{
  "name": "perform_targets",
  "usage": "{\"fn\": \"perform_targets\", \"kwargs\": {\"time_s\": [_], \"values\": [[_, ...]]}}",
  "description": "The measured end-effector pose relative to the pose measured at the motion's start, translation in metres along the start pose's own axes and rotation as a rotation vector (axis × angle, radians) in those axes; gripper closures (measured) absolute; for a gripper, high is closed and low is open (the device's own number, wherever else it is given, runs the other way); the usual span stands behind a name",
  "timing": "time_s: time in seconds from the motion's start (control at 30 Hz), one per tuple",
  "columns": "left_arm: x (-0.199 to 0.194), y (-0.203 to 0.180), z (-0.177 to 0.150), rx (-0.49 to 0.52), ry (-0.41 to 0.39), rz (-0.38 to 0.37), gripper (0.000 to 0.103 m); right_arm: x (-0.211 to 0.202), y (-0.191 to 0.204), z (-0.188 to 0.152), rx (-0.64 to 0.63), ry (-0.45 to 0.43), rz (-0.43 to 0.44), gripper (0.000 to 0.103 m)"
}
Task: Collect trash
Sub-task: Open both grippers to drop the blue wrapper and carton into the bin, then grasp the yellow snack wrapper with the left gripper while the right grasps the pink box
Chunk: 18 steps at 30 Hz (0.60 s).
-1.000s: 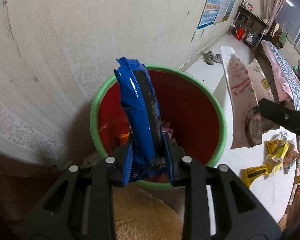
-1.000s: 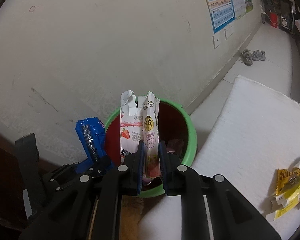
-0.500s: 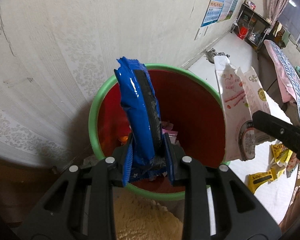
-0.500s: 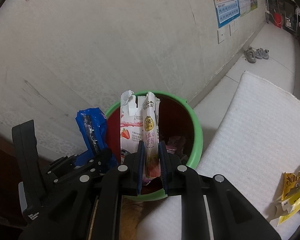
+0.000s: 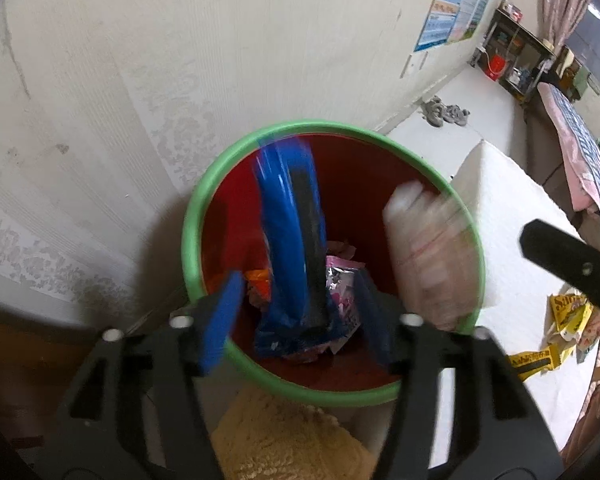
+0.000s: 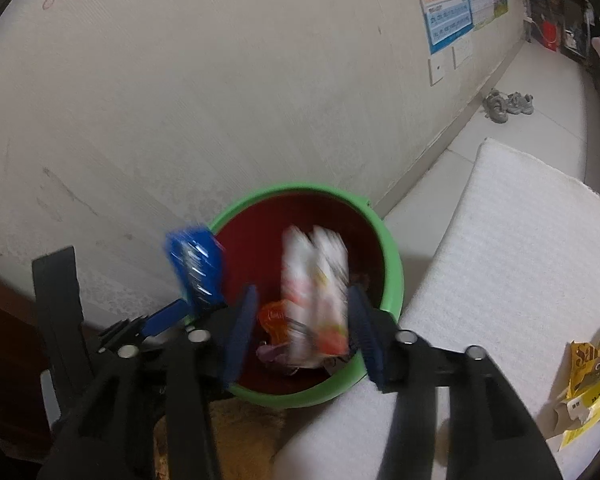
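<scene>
Left gripper [image 5: 296, 316] spread wide above bin [image 5: 204, 200], nothing gripped. Blue wrapper [image 5: 288, 216] blurred between jaws, tipping into bin, apparently released to fall. Right gripper [image 6: 304, 336] likewise wide; white packet [image 6: 316, 280] blurred, dropping inside. Bin stood against far wall, other trash at bottom. Yellow wrappers [image 6: 588, 376] lay uncollected on white mat [image 6: 500, 260], near right.

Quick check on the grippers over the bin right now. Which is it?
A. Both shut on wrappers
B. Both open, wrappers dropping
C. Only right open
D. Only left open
B: the left gripper and right gripper both stand wide open, while the blue wrapper and white wrappers blur loose inside the green-rimmed bin.
</scene>
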<state>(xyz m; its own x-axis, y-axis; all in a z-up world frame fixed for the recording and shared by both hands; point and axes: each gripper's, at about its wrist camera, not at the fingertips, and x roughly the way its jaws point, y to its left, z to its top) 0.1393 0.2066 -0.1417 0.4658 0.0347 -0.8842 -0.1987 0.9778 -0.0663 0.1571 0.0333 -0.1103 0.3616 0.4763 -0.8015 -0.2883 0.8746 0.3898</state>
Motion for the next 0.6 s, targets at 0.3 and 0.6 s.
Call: {"fn": "perform_targets", "kwargs": {"time_s": [0.3, 0.6], "values": [[-0.016, -0.010, -0.022, 0.016, 0.003, 0.000, 0.046, -0.044, -0.028, -0.035, 0.032, -0.051, -0.091, 0.032], [-0.024, -0.055, -0.063, 0.109, 0.055, -0.022, 0.045, -0.121, -0.147, -0.104, 0.188, -0.097, -0.357, 0.031]]}}
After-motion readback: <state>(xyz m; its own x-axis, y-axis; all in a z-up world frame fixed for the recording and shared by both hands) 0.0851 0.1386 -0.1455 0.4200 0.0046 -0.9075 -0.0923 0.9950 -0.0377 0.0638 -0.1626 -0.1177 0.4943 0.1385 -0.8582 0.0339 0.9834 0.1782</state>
